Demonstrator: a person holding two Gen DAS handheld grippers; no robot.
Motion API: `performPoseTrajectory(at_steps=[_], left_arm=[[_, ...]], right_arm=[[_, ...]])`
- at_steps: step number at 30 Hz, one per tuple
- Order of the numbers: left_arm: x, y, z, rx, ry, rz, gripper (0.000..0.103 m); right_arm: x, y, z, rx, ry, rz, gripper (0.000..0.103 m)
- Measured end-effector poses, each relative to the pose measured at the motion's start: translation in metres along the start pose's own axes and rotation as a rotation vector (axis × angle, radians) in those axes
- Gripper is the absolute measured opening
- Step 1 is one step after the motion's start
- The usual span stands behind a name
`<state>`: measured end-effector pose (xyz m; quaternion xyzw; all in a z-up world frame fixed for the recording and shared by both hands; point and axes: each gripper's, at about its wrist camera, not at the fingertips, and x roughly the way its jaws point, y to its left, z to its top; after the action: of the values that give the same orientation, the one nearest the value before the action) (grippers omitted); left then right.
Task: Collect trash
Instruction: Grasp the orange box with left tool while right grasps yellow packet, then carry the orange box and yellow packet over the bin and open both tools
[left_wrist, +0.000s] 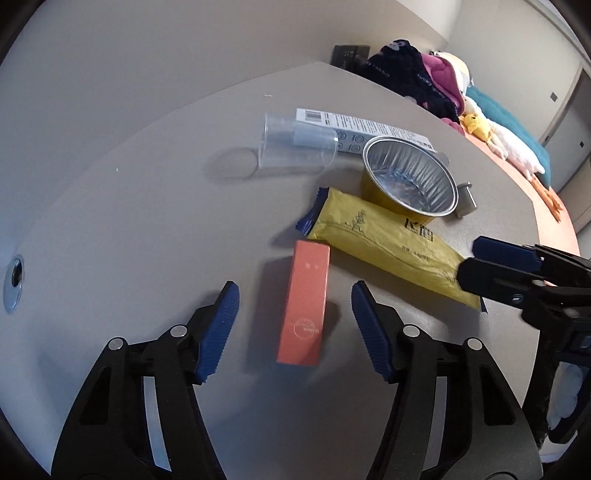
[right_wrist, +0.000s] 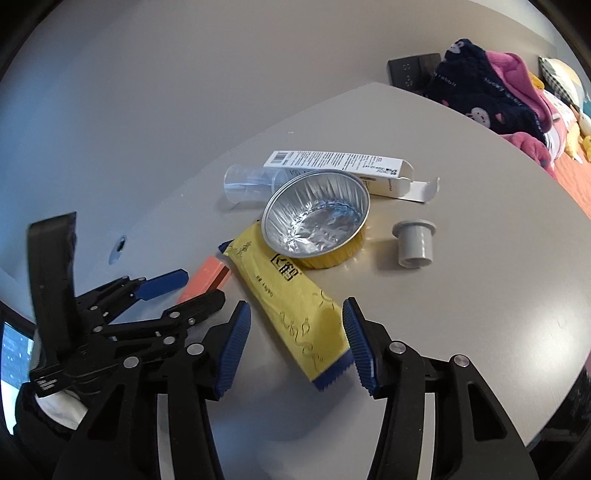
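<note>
**Two grabs at once over a crowded heap**

We have both tongs apart, nothing clamped; the left gripper (left_wrist: 295, 328) straddles the orange box (left_wrist: 303, 306), its pads clear of both long sides, and the right gripper (right_wrist: 293, 345) brackets the near end of the yellow packet (right_wrist: 291, 299), the right pad close against its edge, though we cannot tell if it touches.

What could go wrong, as we judge it: the orange box lies slightly askew between the pads, so a squeeze may twist it out rather than seize it; the packet is soft and flat, so the pads may pinch only a fold and let it slip; its far end touches or tucks under the foil cup (right_wrist: 316, 218), and lifting may tip that cup; the two grippers work near each other and could collide.

Around: a clear plastic cup (left_wrist: 295, 147) on its side, a white carton (right_wrist: 340, 168) behind it, a grey cap (right_wrist: 415, 243) standing apart on the table (left_wrist: 129, 229); clothes and soft toys (left_wrist: 480, 125) lie beyond its far edge.
</note>
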<state>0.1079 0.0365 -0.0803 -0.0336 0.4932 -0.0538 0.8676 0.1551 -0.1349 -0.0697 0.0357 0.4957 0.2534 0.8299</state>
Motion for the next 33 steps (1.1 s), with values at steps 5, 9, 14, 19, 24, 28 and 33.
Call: performPoseTrajectory(at_steps=[5, 9, 14, 19, 24, 28, 33], left_arm=[[0.001, -0.002, 0.001, 0.027, -0.013, 0.036, 0.049], [0.0, -0.004, 0.002, 0.034, -0.019, 0.034, 0.031], [-0.003, 0.0, -0.003, 0.014, -0.022, 0.013, 0.022], [-0.008, 0.006, -0.007, -0.033, -0.029, 0.003, 0.02], [-0.016, 0.002, -0.006, -0.028, -0.038, -0.01, 0.02], [-0.024, -0.004, -0.005, -0.021, -0.05, -0.015, 0.02], [-0.034, -0.014, -0.004, -0.007, -0.067, -0.035, 0.02]], right_arm=[[0.014, 0.007, 0.005, -0.067, 0.009, -0.061, 0.053], [0.024, 0.01, -0.002, -0.109, 0.031, -0.051, 0.034], [0.022, 0.008, -0.003, -0.08, 0.027, 0.03, 0.016], [0.013, 0.011, -0.005, -0.064, 0.012, 0.068, 0.011], [0.0, 0.013, -0.005, -0.051, -0.012, 0.098, 0.011], [-0.011, 0.013, -0.003, -0.03, -0.034, 0.118, 0.011], [-0.032, 0.006, -0.007, 0.001, -0.061, 0.131, 0.011]])
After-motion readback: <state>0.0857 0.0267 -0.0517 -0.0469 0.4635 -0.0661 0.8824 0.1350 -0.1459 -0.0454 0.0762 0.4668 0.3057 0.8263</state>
